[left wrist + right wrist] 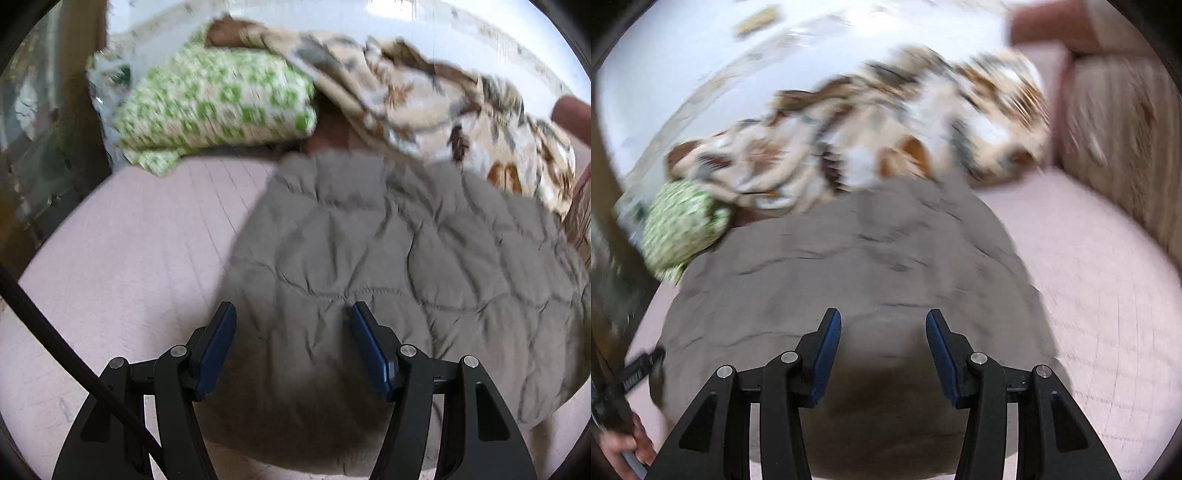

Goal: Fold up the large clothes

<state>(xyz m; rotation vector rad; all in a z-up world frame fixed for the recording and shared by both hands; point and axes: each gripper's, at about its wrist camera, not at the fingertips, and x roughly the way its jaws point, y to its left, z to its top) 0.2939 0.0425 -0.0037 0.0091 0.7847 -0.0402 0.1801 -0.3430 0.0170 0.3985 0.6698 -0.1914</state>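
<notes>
Ahead of the left gripper [293,347], bare pink bed sheet [140,236] lies free to its left, while the grey quilted jacket [388,266] fills the ground before and right of its parted fingers. Beyond, a green-checked pillow [214,99] and patterned blanket [424,99] block the far side. Right of the right gripper [883,354] the sheet is clear up to a striped cushion [1119,147].

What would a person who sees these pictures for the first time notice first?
The eye falls first on the grey quilted garment spread over the pink bed sheet, filling the middle of both views. Behind it lies a crumpled brown and cream patterned blanket, with a green and white checked bundle at its left end. In front, the left gripper and the right gripper both stand open above the garment's near edge, holding nothing.
</notes>
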